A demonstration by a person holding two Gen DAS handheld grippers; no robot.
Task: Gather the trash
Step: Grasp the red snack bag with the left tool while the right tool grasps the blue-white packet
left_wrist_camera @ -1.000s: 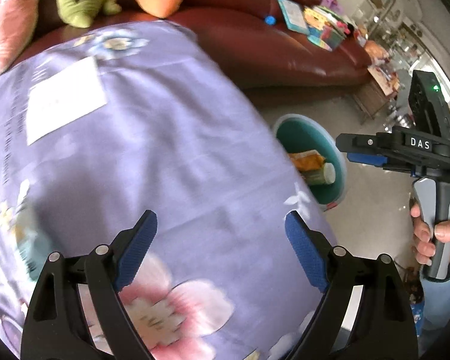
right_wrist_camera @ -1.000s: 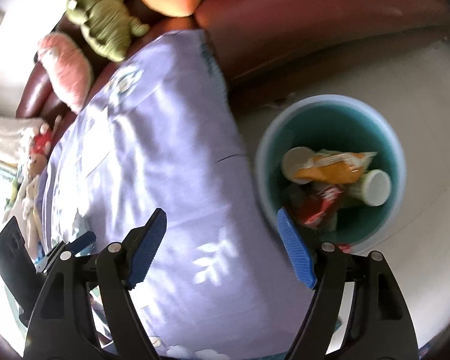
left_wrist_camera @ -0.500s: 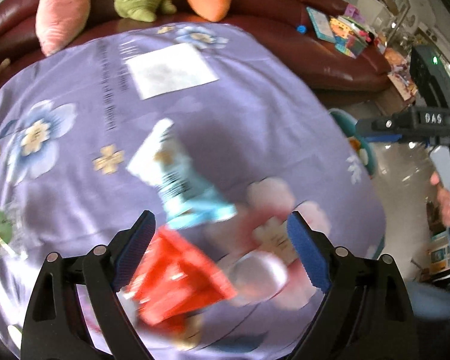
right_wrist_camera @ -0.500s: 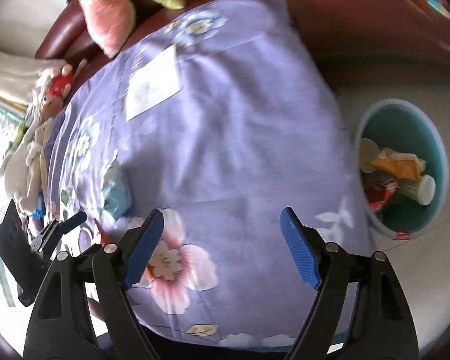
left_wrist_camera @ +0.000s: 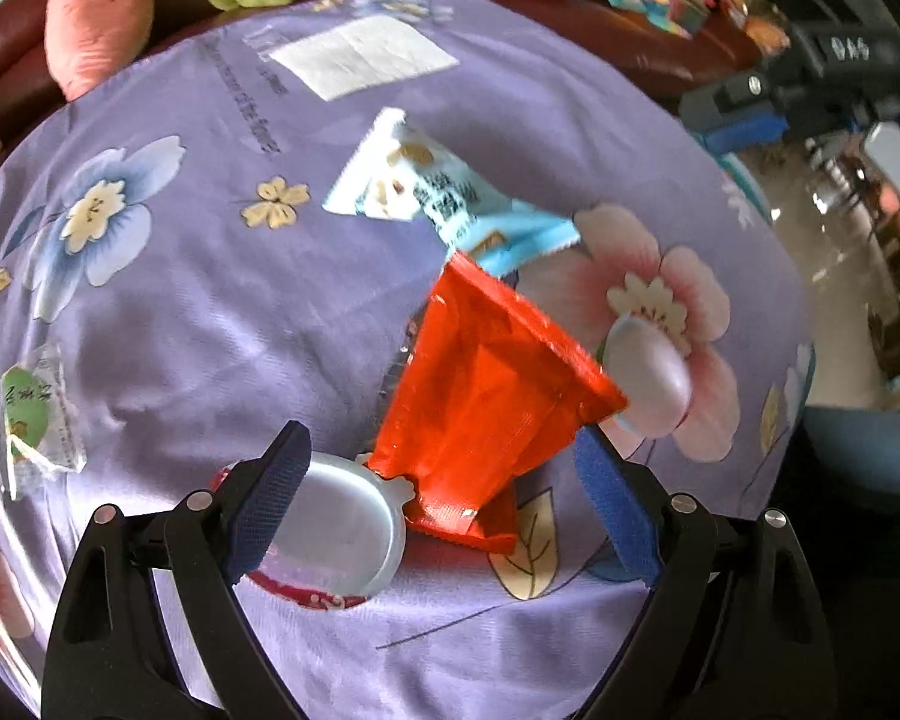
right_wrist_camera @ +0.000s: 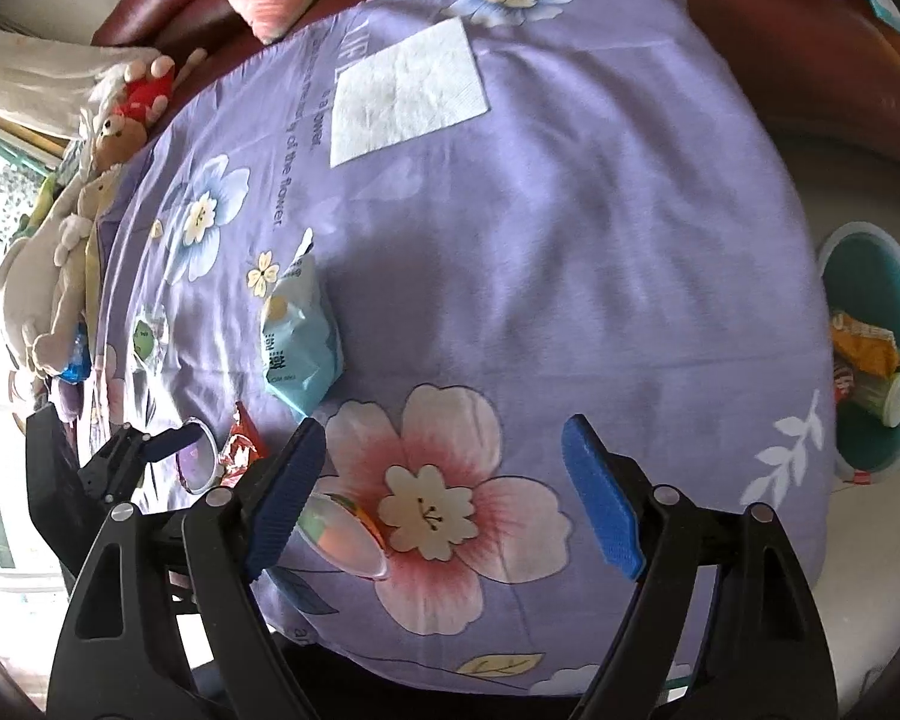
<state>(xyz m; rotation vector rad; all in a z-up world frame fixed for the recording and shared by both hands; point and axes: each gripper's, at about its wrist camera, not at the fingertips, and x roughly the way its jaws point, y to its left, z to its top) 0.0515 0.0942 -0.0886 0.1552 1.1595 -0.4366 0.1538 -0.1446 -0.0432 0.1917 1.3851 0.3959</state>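
Observation:
My left gripper (left_wrist_camera: 444, 498) is open, its fingers on either side of the near end of a red wrapper (left_wrist_camera: 486, 402) and a white cup lid (left_wrist_camera: 336, 528) on the purple flowered cloth (left_wrist_camera: 210, 312). A light-blue snack packet (left_wrist_camera: 444, 192) lies beyond, a clear round lid (left_wrist_camera: 648, 378) to the right. My right gripper (right_wrist_camera: 450, 486) is open and empty above the cloth, near a clear lid (right_wrist_camera: 345, 534). The blue packet (right_wrist_camera: 297, 342) and the red wrapper (right_wrist_camera: 243, 447) show at its left. The teal bin (right_wrist_camera: 870, 354) holds trash at the right.
A white napkin (right_wrist_camera: 408, 90) lies at the cloth's far end. A small green-labelled wrapper (left_wrist_camera: 30, 414) lies at the left. Plush toys (right_wrist_camera: 66, 228) and cushions (left_wrist_camera: 99, 6) line the brown sofa (right_wrist_camera: 810, 48) behind. The other gripper (left_wrist_camera: 810, 78) shows at the upper right.
Both grippers swung from the bin side back over the cloth. My left gripper came in close, so the red wrapper and white lid now sit between its open fingers.

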